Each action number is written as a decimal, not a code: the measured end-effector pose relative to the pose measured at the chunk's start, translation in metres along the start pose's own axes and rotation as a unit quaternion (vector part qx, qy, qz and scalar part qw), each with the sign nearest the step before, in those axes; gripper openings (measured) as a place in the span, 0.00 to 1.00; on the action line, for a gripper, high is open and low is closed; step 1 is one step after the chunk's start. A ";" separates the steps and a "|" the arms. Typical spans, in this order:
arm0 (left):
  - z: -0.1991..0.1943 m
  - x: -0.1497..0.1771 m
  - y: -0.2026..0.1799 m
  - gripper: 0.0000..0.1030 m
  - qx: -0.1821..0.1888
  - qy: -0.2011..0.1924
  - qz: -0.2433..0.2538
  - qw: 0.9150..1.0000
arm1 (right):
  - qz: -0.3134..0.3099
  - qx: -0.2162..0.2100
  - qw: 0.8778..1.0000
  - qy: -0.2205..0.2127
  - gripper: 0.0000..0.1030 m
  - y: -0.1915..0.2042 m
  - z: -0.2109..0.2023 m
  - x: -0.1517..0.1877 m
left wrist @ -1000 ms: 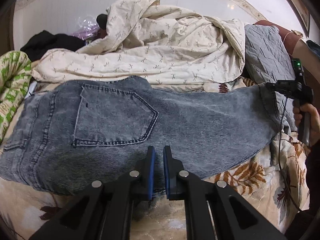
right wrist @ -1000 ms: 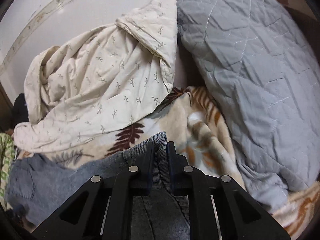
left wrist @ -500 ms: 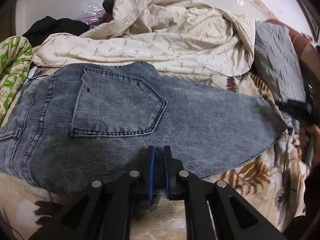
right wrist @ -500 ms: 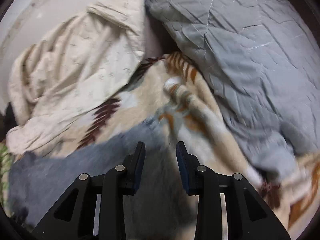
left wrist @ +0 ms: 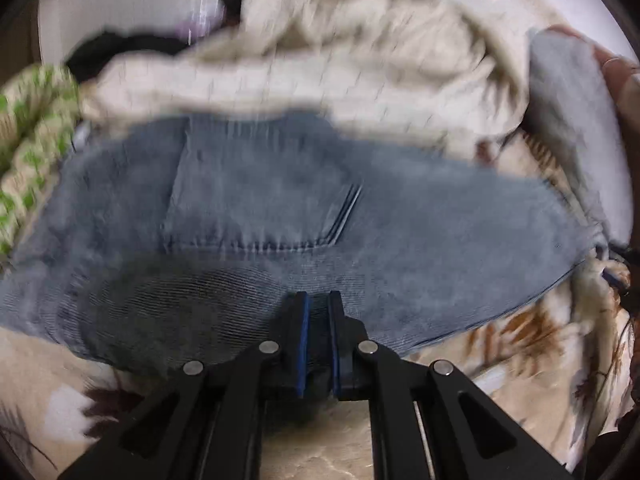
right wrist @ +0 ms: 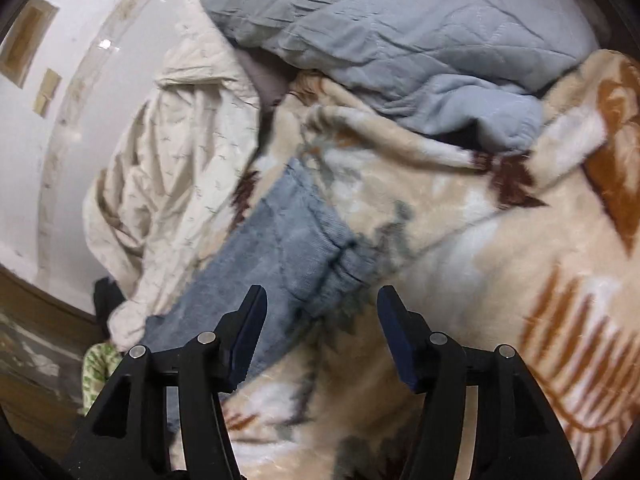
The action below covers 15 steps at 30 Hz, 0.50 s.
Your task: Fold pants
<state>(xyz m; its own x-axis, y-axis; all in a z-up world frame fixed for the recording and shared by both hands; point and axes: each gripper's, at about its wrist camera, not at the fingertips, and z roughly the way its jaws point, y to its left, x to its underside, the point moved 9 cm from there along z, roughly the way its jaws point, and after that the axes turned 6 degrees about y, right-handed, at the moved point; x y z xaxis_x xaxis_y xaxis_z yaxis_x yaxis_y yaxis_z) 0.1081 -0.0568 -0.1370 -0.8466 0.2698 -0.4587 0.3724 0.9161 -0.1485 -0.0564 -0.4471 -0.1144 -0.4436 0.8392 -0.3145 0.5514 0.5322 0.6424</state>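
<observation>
The pants (left wrist: 280, 216), grey-blue denim, lie flat across a leaf-patterned blanket (right wrist: 500, 280) on a bed, back pocket (left wrist: 256, 200) up, legs stacked and running toward the right of the left wrist view; the hem (right wrist: 320, 224) shows in the right wrist view, resting on the blanket.

The left gripper (left wrist: 318, 312) is clamped on the near edge of the denim, the cloth pinched between its 2 blue pads; the right gripper (right wrist: 320, 312) stands about half open, its jaws have just been opening, and nothing is pressed between them; the hem lies just ahead of its left finger, free.

Step in hand, as judged: the hem end is set down and released, and the next fold needs a fresh grip; keep the left pinch firm so the stacked layers do not slide; re-grip both layers together, then carry the hem toward the waistband in 1 level sweep.

Limits of view: the left wrist view is blurred, so stitching and layer edges are unclear; the waistband is hard to make out at the left; a cream sheet (left wrist: 320, 68) and a grey quilt (right wrist: 400, 32) crowd the far side.
</observation>
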 end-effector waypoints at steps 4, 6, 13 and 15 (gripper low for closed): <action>-0.020 -0.007 -0.005 0.10 0.015 -0.027 0.003 1.000 | -0.059 -0.016 0.998 -0.011 0.56 0.033 0.010 0.001; -0.030 -0.011 -0.003 0.10 0.010 -0.047 0.007 0.999 | -0.095 -0.018 0.995 -0.014 0.56 0.051 0.016 0.001; -0.013 -0.015 0.020 0.10 -0.013 -0.035 -0.019 0.999 | -0.194 0.001 0.981 0.019 0.56 0.089 0.070 0.022; -0.003 -0.009 0.022 0.10 -0.026 -0.013 -0.020 0.999 | -0.214 0.026 0.975 0.043 0.56 0.087 0.091 0.031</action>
<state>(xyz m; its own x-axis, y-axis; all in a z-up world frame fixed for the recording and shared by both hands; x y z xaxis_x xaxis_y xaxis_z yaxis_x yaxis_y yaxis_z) 0.1226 -0.0385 -0.1340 -0.8501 0.2256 -0.4758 0.3179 0.9402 -0.1222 0.0422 -0.3643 -0.1318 -0.6973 0.5273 -0.4854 0.3368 0.8389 0.4275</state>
